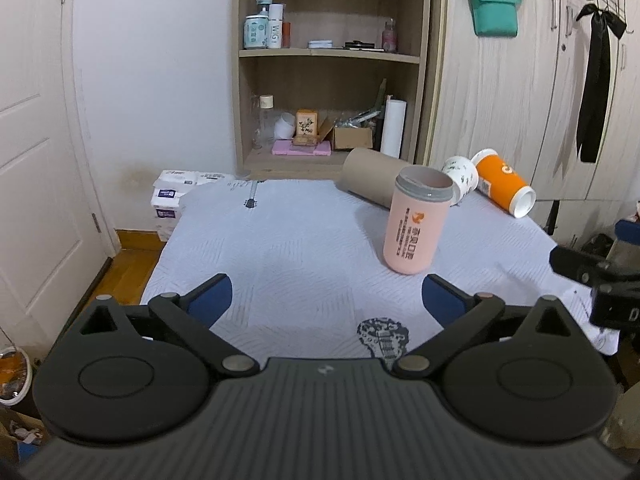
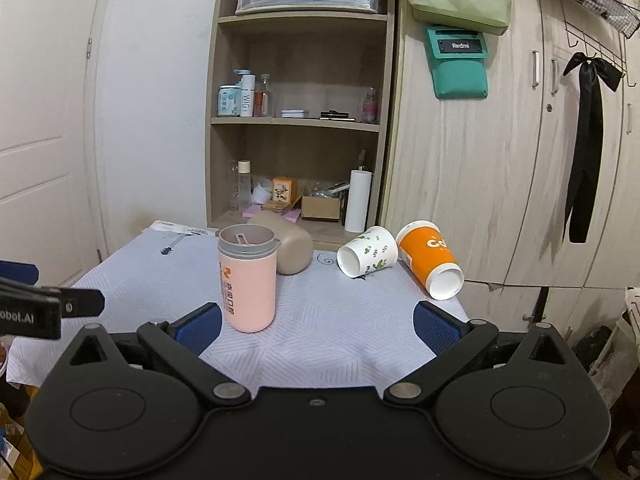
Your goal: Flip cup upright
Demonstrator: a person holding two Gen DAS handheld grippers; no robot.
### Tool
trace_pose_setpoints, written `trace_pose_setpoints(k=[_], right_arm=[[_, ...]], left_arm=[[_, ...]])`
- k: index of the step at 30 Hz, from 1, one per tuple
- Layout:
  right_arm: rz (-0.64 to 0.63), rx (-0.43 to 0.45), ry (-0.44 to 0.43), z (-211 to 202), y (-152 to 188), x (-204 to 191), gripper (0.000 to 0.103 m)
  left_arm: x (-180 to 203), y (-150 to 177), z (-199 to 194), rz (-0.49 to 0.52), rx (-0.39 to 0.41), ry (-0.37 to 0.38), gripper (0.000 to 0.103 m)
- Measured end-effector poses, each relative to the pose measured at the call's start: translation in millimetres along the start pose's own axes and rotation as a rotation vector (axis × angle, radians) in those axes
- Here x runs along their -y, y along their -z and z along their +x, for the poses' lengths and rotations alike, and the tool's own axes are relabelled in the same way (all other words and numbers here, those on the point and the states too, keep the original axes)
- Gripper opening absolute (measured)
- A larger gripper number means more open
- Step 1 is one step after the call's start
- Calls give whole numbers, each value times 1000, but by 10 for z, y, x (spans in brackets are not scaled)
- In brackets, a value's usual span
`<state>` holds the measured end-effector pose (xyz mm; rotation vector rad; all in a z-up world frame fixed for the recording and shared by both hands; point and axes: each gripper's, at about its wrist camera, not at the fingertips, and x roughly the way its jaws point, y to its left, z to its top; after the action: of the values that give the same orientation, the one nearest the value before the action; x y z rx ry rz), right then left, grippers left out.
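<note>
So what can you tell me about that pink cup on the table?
The pink cup stands upright on the white patterned tablecloth, open mouth up. It looks like smooth matte plastic, with a grey rim band and orange lettering down its side. A tan cup lies on its side just behind it; whether they touch is unclear. Neither tool touches it.

A table under a pale patterned cloth (image 2: 320,332) printed with small guitar motifs carries four cups. The pink cup (image 2: 247,282) stands upright with its grey rim on top; three others lie on their sides toward the far edge — a beige cup (image 2: 290,250), a white leaf-print cup (image 2: 367,257) and, touching it, an orange cup (image 2: 430,259).
</note>
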<state>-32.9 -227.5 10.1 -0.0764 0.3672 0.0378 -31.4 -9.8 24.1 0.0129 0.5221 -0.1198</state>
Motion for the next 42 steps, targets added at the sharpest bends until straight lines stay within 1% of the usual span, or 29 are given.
trace_pose_setpoints(k=[13, 19, 30, 35, 42], right_arm=[[9, -16, 31, -3, 27, -3, 103], [9, -21, 36, 1, 26, -14, 103], [-6, -25, 44, 4, 42, -58, 103], [-6, -28, 42, 18, 44, -67, 103], [13, -33, 52, 33, 53, -40, 103]], left_arm=[[10, 35, -50, 7, -23, -43, 103], [19, 42, -23, 25, -44, -74, 103], [13, 65, 36, 19, -71, -91, 103], [13, 60, 18, 8, -65, -105, 103], [39, 53, -19, 14, -61, -96, 103]])
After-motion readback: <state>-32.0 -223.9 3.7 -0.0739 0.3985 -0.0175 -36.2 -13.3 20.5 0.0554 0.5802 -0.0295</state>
